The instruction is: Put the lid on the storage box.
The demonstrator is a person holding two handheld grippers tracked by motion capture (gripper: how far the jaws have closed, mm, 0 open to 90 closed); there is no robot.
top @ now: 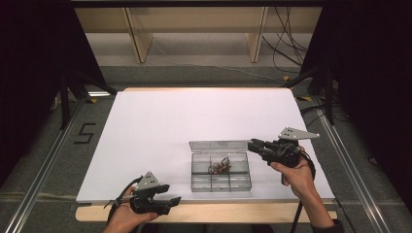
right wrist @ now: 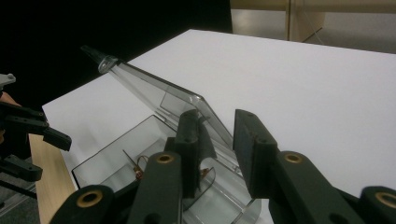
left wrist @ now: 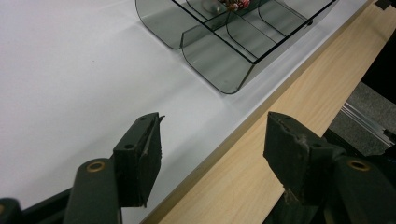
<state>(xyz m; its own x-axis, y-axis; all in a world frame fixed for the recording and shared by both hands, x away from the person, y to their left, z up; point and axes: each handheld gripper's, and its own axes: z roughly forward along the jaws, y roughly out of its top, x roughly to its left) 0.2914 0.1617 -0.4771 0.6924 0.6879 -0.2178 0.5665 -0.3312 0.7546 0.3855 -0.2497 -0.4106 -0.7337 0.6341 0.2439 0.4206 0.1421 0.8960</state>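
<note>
A clear smoked-plastic compartment box point(top: 221, 171) is placed on the white worktop point(top: 160, 131), near its front edge and right of centre. The box is divided into several compartments. Small reddish-brown items point(top: 219, 166) are contained in one middle compartment; their exact kind cannot be determined. The hinged lid point(top: 219, 145) is raised along the far side of the box and is seen tilted in the right gripper view point(right wrist: 154, 91).

The right gripper point(top: 252, 144) is held in the person's right hand point(top: 296, 172) at the right end of the lid. In the right gripper view, the two black fingers point(right wrist: 254, 149) are positioned at the lid's near corner with a narrow gap between them. The lid edge is seen against the inner face of one finger point(right wrist: 192, 144). Whether the lid is pressed between both fingers cannot be determined.

The left gripper point(top: 172, 200) is held in the left hand point(top: 127, 213) at the front edge of the worktop, well apart from the box and to its left. Its fingers point(left wrist: 140, 156) are spread wide with nothing between them. Through the gap, the wooden edge strip point(left wrist: 261, 154) of the worktop is seen, with the box point(left wrist: 219, 51) farther ahead.
</note>
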